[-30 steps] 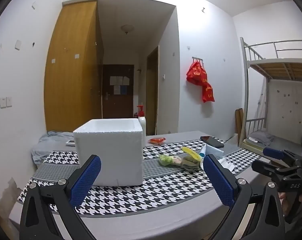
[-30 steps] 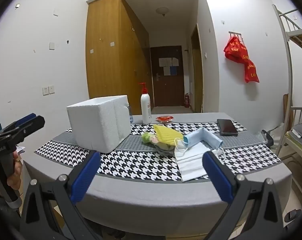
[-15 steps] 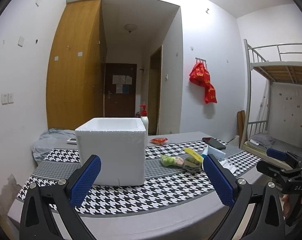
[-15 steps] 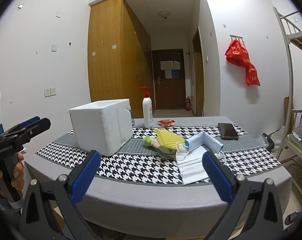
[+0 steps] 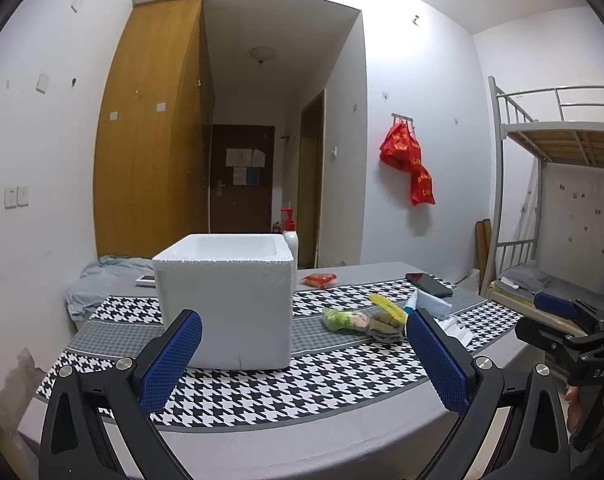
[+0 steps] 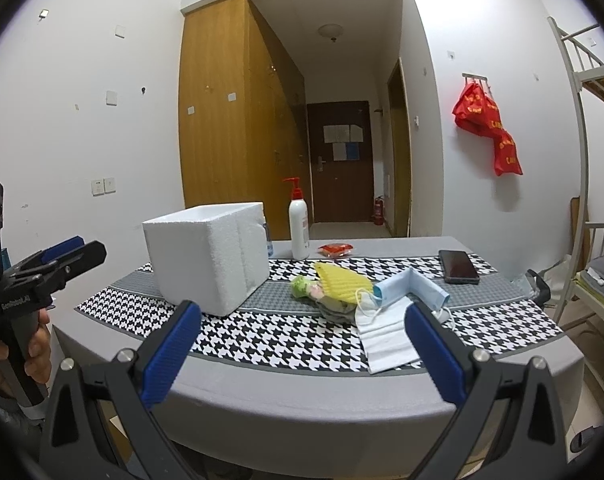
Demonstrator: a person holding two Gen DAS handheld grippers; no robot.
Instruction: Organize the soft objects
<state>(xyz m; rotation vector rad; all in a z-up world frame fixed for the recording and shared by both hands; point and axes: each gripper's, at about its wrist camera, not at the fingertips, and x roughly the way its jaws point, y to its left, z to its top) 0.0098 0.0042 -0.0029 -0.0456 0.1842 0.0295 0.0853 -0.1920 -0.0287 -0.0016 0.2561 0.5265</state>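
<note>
Houndstooth cloth (image 6: 286,344) on grey table (image 6: 302,396) | foam box (image 5: 226,296) | bunk bed (image 5: 557,136) | left tongs (image 5: 302,356), right tongs (image 6: 302,344) released, empty

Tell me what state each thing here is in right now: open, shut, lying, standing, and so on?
Left claw: open, empty.
Right claw: open, empty.
Foam box: upright, lid off, top open.
Pump bottle: standing.
Yellow sponge: lying on the pile.
Blue face mask: folded, lying.
White face mask: lying flat.
Phone: screen dark, lying flat.
Far door: shut.
</note>
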